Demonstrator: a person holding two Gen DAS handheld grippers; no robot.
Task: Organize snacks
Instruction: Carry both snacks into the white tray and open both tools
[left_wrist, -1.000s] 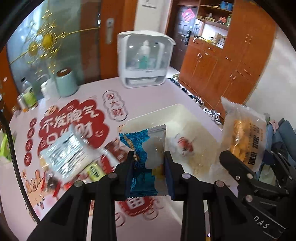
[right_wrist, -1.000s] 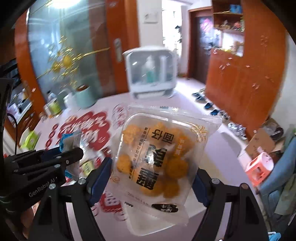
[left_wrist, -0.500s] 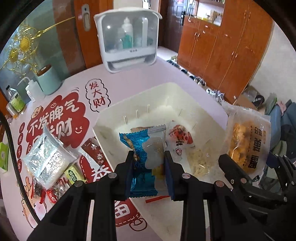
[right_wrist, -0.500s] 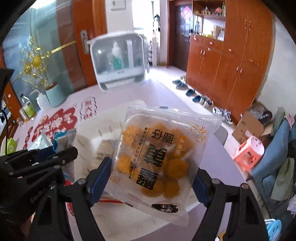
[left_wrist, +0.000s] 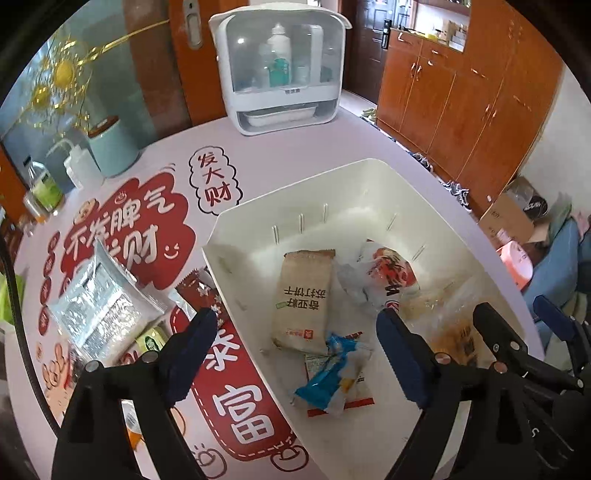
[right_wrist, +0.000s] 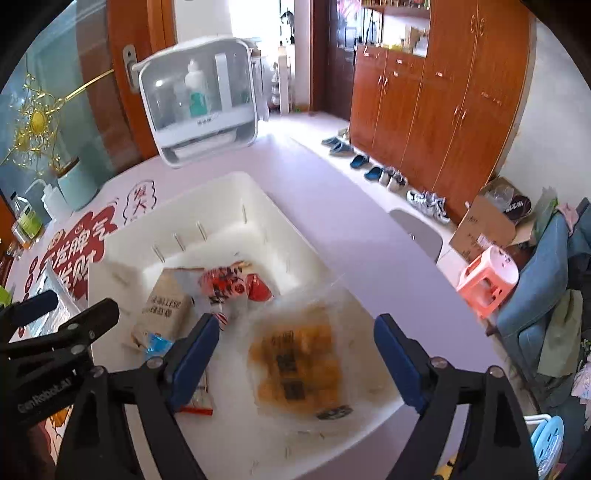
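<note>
Room: wooden cabinets (right_wrist: 443, 110) along the right wall, shoes lined up on the floor below them, pink stool (right_wrist: 487, 280) off past the table's right edge.
Table: pale round top (left_wrist: 295, 147) with big red sticker art on its left half; white sterilizer box (left_wrist: 280, 66) sits at the far edge.
Bin: white tub (left_wrist: 369, 177) on the right half of the table, several snacks already lying in it.
Left gripper: (left_wrist: 295, 350) fingers spread wide, nothing between them. Left finger hangs over the table outside the tub's left wall, right finger over the inside.
Blue snack: little blue packet (left_wrist: 328, 373) lies flat on the tub floor near the front wall, right in the open gap, touching neither finger. It lies on top of a red-edged wrapper.
Right gripper: (right_wrist: 291, 354) also wide open, both pads clear.
Orange snack: clear bag of orange bites (right_wrist: 295, 365) sits in the tub's near right corner, between the fingers but apart from both, a bit blurry.
Brown pack: (left_wrist: 303, 295) mid-tub, beside the red and white bag (left_wrist: 384, 273).
Leftovers: silver pouch (left_wrist: 99, 299) and a few small packets lie on the table left of the tub.
</note>
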